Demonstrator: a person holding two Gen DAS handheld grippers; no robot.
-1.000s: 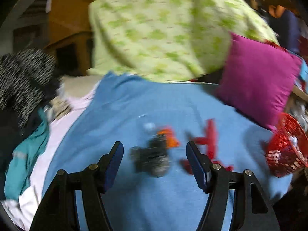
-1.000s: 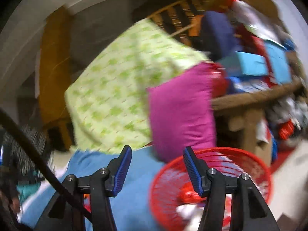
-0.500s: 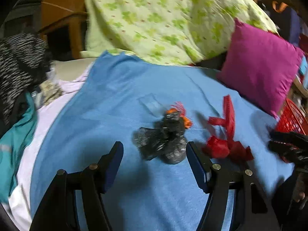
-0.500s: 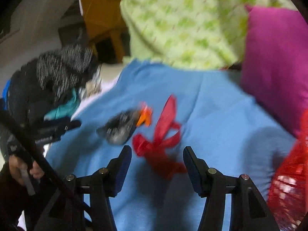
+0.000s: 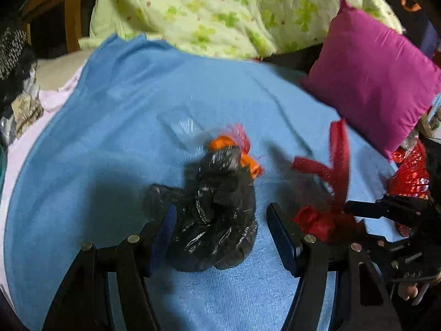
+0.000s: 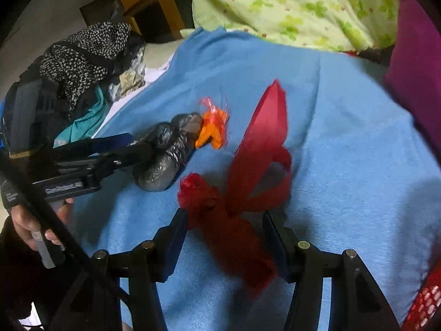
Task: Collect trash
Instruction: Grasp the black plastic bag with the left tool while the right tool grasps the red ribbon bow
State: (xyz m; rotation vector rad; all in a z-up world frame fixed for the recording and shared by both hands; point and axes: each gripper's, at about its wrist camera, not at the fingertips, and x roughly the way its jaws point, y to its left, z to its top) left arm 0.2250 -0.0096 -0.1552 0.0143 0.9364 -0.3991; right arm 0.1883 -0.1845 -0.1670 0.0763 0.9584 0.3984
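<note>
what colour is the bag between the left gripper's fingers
Black, crinkled and shiny: the plastic bag shows best in the left wrist view.

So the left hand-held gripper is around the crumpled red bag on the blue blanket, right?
No. The left hand-held gripper is around the crumpled black plastic bag on the blue blanket, as the left wrist view shows.

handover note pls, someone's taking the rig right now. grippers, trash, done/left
Left gripper: open, jaws either side of the black plastic bag, not closed on it.
Right gripper: open, straddling the red plastic bag.
Both bags lie on the blue blanket; orange scrap and a clear wrapper sit behind the black bag.
Red basket sits at the blanket's right edge.
Left: close, lift, drop both, then the scraps.
</note>
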